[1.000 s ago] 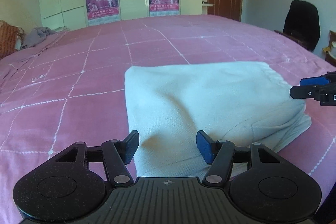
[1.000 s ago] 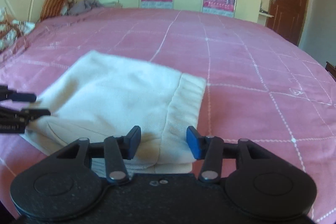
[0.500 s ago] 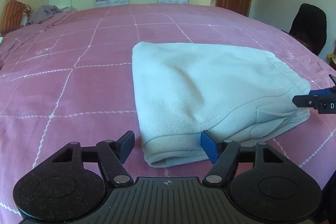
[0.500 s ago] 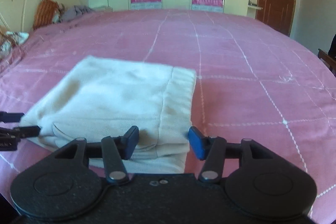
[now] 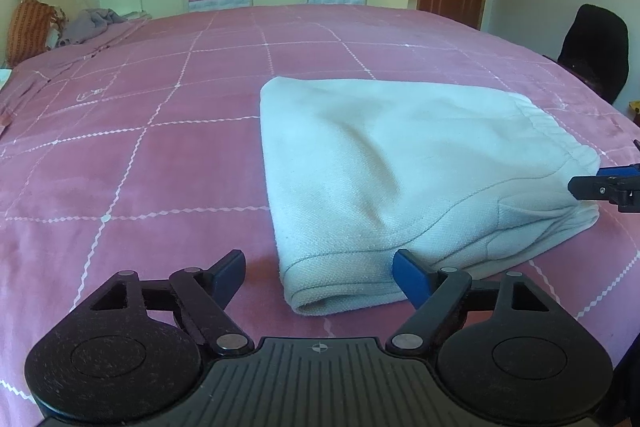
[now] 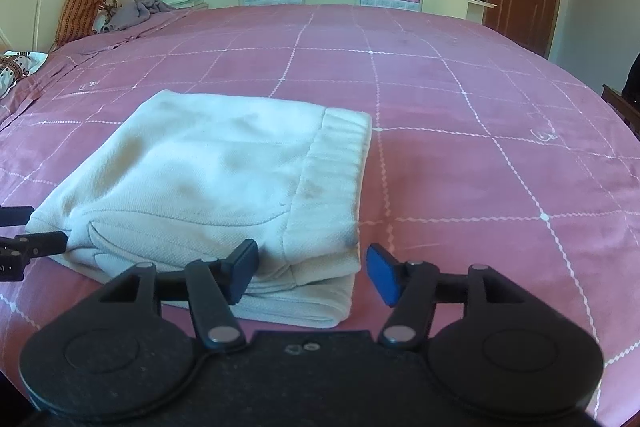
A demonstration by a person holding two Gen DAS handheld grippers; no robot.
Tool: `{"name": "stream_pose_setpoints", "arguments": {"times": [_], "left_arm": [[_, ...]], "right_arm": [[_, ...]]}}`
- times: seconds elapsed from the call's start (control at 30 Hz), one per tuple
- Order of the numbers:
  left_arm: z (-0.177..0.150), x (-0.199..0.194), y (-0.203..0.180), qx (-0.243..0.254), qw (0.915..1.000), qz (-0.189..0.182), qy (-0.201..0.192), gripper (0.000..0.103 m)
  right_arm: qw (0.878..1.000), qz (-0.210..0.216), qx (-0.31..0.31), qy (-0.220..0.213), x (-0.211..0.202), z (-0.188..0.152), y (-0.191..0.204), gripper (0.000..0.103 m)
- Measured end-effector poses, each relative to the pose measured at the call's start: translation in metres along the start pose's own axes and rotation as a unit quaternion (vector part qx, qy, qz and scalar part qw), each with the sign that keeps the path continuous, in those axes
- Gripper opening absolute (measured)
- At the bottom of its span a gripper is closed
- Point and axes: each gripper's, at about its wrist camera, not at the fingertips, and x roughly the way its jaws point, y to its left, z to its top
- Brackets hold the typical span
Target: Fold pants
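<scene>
Pants (image 5: pixel 404 167) are lying folded into a thick pale bundle in the lower middle of both views, resting on the pink bedspread (image 5: pixel 132 167) with its thin white grid lines. The left gripper (image 5: pixel 319 273) is sitting at the bottom of its frame with its blue-tipped fingers spread apart around the near folded corner, clamping nothing; the right gripper (image 6: pixel 312 269) is likewise standing open at the bottom of its frame, its fingers spread either side of the near corner at the waistband end, with no cloth pinched that I can see. Judging from the stack, the folding is looking nearly or fully done, so the main risk is disturbing it: a finger dragging along the near edge could be peeling the top layer back, and the lower layers, which are already sticking out unevenly under the near edge, could be sliding further apart. Pinching only the top layer would be lifting it alone and opening the fold. The soft bedding is giving little support, so any push could be bunching cloth rather than sliding it. The fabric is reading as a heavy, finely textured knit, matte and slightly soiled, with a ribbed, gathered waistband (image 6: pixel 336 163) and a curved pocket seam; the folded edges are looking rounded and plump rather than crisp.
</scene>
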Motion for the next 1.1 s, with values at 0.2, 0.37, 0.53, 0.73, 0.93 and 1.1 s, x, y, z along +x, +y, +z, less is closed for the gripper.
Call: {"name": "stream_pose_setpoints", "arguments": {"times": [0.2, 0.37, 0.53, 0.73, 0.93, 1.1], "left_arm": [[0.007, -0.001, 0.001, 0.016, 0.9999, -0.003, 0.0, 0.081], [0.01, -0.005, 0.002, 0.008, 0.9996, -0.002, -0.026, 0.081], [0.021, 0.001, 0.017, -0.027, 0.9985, -0.031, -0.036, 0.081], [0.047, 0.032, 0.053, -0.086, 0.9933, -0.076, -0.012, 0.081], [0.056, 0.08, 0.072, -0.139, 0.9784, -0.146, 0.045, 0.081], [0.051, 0.095, 0.067, -0.162, 0.9684, -0.185, 0.042, 0.063]], "right_arm": [[1.0, 0.014, 0.004, 0.003, 0.001, 0.001, -0.008, 0.064], [0.998, 0.031, 0.031, -0.04, -0.013, 0.002, -0.015, 0.064], [0.995, 0.04, 0.054, -0.072, -0.02, 0.008, -0.021, 0.061], [0.989, 0.059, 0.129, -0.04, 0.002, 0.023, -0.054, 0.058], [0.983, 0.08, 0.161, -0.023, 0.026, 0.031, -0.067, 0.043], [0.982, 0.083, 0.17, 0.001, 0.052, 0.029, -0.05, 0.028]]}}
